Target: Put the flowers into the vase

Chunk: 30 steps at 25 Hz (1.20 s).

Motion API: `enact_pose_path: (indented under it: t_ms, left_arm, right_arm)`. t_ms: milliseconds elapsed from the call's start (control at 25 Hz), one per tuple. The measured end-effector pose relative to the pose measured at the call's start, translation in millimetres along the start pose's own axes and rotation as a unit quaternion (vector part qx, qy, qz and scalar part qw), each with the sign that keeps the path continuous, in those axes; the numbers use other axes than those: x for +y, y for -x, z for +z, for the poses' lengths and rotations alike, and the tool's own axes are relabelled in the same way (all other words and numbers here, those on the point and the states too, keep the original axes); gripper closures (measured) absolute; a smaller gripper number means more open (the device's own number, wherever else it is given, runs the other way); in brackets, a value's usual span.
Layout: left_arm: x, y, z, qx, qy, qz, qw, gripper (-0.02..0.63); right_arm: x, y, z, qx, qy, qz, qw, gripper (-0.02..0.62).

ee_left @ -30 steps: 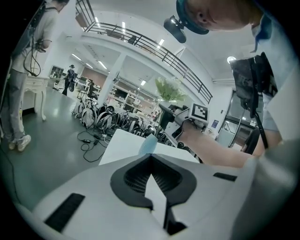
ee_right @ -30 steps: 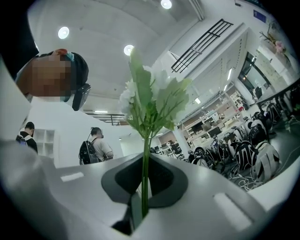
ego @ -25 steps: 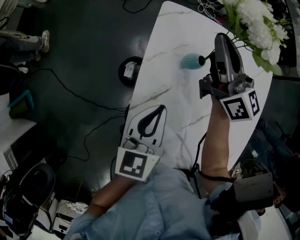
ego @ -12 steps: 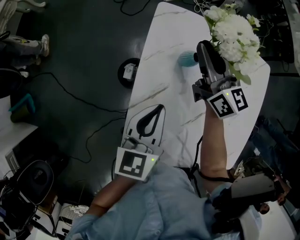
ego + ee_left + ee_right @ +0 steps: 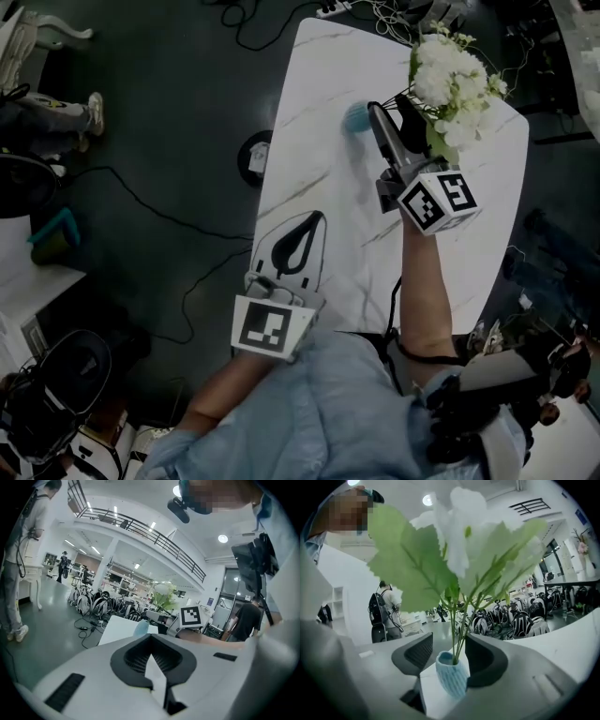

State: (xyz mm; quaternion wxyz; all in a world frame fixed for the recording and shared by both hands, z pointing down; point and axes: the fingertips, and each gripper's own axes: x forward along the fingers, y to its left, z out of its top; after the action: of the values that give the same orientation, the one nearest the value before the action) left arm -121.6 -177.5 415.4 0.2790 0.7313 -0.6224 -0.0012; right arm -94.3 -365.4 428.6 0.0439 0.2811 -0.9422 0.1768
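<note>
A bunch of white flowers [image 5: 450, 80] with green leaves stands with its stems in the small ribbed blue vase [image 5: 356, 117] on the white marble table [image 5: 319, 84]. My right gripper [image 5: 392, 111] sits at the vase with its jaws opening. In the right gripper view the stems [image 5: 457, 620] rise from the vase [image 5: 452, 677] between the pads, and neither pad touches them. The blooms [image 5: 454, 550] fill the upper part of that view. My left gripper [image 5: 323, 217] is shut and empty near the table's left edge, well short of the vase. Its closed tips [image 5: 151, 637] point towards the table [image 5: 117, 627].
A round dark object [image 5: 255, 155] and cables [image 5: 141, 192] lie on the dark floor left of the table. A power strip [image 5: 337, 7] lies beyond the far edge. A person [image 5: 18, 559] stands at the left, and golf bags [image 5: 525, 618] line the background.
The right gripper has come down and towards the vase with the flowers, and its jaws have parted. The stems now stand in the vase. The left gripper has barely moved.
</note>
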Motion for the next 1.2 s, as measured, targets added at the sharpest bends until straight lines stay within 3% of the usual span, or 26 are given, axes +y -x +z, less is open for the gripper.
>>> enact_pose_path:
  t_ms: [280, 560, 720, 920, 1000, 1120, 1200]
  left_arm:
    - [-10, 10, 2, -0.001, -0.018, -0.002, 0.9998, 0.601]
    - [-7, 19, 7, -0.012, -0.028, 0.004, 0.9995, 0.601]
    - [-7, 27, 16, -0.034, -0.045, 0.001, 0.9984, 0.601]
    - [-23, 41, 36, -0.059, -0.07, -0.011, 0.9957, 0.601]
    - [-29, 48, 42, -0.071, -0.082, -0.019, 0.994, 0.601]
    - [-36, 60, 53, -0.09, -0.101, -0.033, 0.9903, 0.601]
    - [-39, 69, 61, -0.096, -0.108, -0.038, 0.9887, 0.601]
  right_arm:
    - [-16, 11, -11, 0.022, -0.016, -0.039, 0.999, 0.388]
    - [-3, 43, -37, 0.042, -0.047, -0.058, 0.996, 0.367]
    - [20, 74, -49, 0.05, -0.06, -0.067, 0.995, 0.367]
    - [81, 108, -37, 0.047, -0.062, -0.052, 0.996, 0.367]
    - [102, 121, -28, 0.04, -0.049, -0.063, 0.996, 0.401]
    - [128, 139, -12, 0.02, -0.021, -0.088, 0.996, 0.562]
    - [146, 148, -4, 0.016, -0.002, -0.098, 0.995, 0.592]
